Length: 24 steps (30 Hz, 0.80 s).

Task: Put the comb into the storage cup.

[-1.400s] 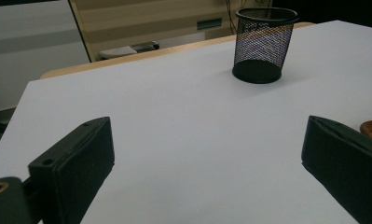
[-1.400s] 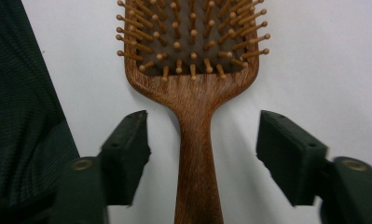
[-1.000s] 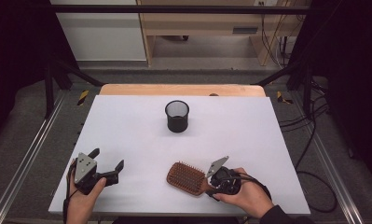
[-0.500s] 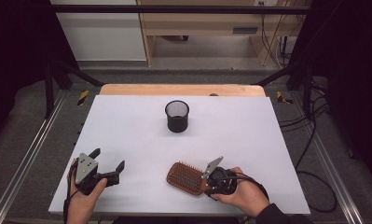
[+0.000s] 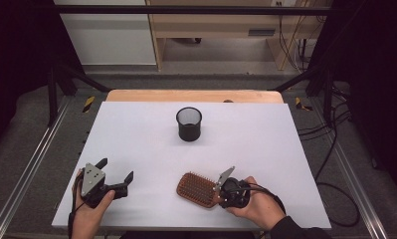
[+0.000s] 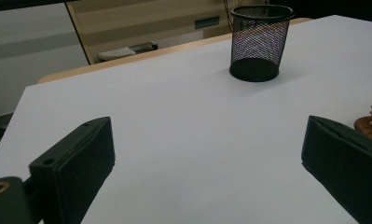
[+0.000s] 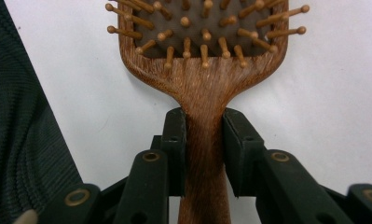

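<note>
A wooden paddle hairbrush (image 5: pixel 197 189) lies bristles up on the white table (image 5: pixel 265 144), near the front edge. My right gripper (image 5: pixel 220 193) is at the brush's right end. In the right gripper view its jaws have just closed, and both pads (image 7: pixel 175 140) press the sides of the brush's handle (image 7: pixel 204 154) just below the head. My left gripper (image 5: pixel 116 170) rests at the front left with its jaws wide apart. Between them lies only bare table (image 6: pixel 207 154), and the brush's edge (image 6: pixel 371 122) peeks past one jaw.
A black mesh cup (image 5: pixel 189 124) stands upright at the table's middle, towards the back, and appears in the left gripper view (image 6: pixel 258 42). A wooden strip (image 5: pixel 193 95) runs along the table's far edge. Cables (image 5: pixel 330 149) hang off the right side.
My right gripper has edged slightly left towards the brush and closed onto its handle. The brush, the cup and my left gripper have stayed put.
</note>
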Motion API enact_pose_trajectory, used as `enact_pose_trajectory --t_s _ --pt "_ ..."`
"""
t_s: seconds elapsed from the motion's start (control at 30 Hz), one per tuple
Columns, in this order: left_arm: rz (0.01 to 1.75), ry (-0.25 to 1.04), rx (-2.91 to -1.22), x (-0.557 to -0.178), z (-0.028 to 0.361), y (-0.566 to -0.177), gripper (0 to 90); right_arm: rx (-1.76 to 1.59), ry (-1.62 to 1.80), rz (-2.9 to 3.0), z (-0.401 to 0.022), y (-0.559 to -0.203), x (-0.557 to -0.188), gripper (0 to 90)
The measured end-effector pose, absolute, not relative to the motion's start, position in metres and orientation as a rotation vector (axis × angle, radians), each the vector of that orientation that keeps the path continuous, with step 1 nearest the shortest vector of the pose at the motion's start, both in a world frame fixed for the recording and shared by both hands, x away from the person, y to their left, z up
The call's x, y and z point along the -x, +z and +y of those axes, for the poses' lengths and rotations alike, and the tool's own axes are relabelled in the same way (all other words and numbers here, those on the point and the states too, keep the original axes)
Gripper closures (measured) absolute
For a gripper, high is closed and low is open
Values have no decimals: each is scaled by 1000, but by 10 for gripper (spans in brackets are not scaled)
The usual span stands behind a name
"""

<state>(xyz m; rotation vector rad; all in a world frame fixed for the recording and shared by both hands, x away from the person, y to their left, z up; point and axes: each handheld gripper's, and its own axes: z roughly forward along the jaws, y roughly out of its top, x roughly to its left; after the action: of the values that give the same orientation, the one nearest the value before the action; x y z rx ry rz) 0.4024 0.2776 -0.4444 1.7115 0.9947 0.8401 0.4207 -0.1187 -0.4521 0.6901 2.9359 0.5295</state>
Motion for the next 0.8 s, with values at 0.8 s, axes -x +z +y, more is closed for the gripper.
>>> enact_pose_trajectory --t_s 0.8 --pt "959 793 -1626 -400 274 -435 36 -749 906 2678 -126 -436 -438 726"
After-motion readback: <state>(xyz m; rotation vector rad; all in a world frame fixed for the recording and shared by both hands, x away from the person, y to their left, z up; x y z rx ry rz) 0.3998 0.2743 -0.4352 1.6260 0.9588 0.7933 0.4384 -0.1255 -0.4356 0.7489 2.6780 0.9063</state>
